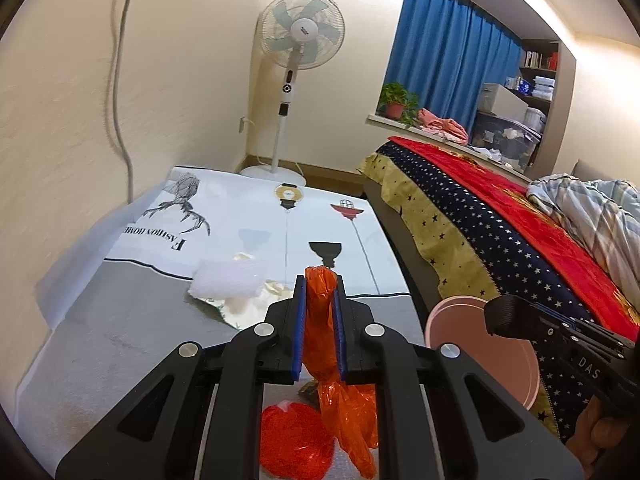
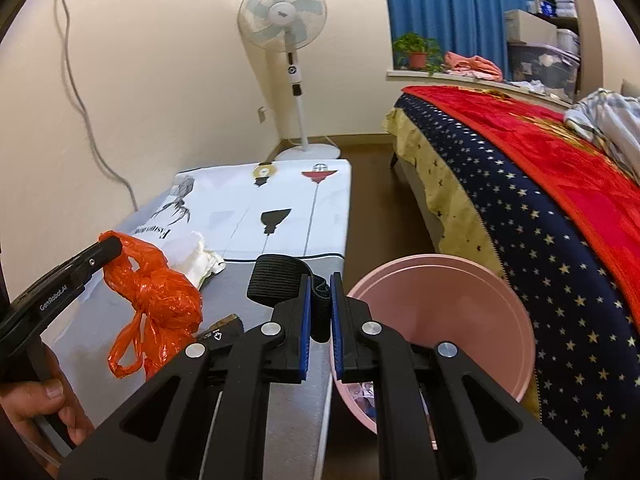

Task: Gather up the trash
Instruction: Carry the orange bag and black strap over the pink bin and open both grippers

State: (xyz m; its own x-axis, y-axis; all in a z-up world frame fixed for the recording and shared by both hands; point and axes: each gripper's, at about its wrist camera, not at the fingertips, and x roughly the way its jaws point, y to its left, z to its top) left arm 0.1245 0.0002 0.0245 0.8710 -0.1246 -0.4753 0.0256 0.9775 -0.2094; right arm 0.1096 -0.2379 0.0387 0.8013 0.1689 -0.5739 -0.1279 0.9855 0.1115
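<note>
My left gripper (image 1: 320,284) is shut on an orange plastic bag (image 1: 320,328), whose knotted bulk hangs below the jaws over the table. The right wrist view shows that gripper (image 2: 114,246) at the left with the bag (image 2: 156,300) dangling from it. My right gripper (image 2: 320,282) is shut on a black ribbed strap (image 2: 276,280), just left of a pink bin (image 2: 440,320) with scraps in its bottom. In the left wrist view the right gripper (image 1: 532,318) carries the strap (image 1: 504,312) above the bin (image 1: 480,344). White crumpled wrapping (image 1: 228,280) lies on the table.
The table (image 1: 120,340) carries a grey and white printed cloth and stands against the wall on the left. A bed (image 2: 540,200) with a starred cover and a red blanket runs along the right. A standing fan (image 2: 292,80) is at the far end. A dark wrapper (image 2: 224,330) lies near me.
</note>
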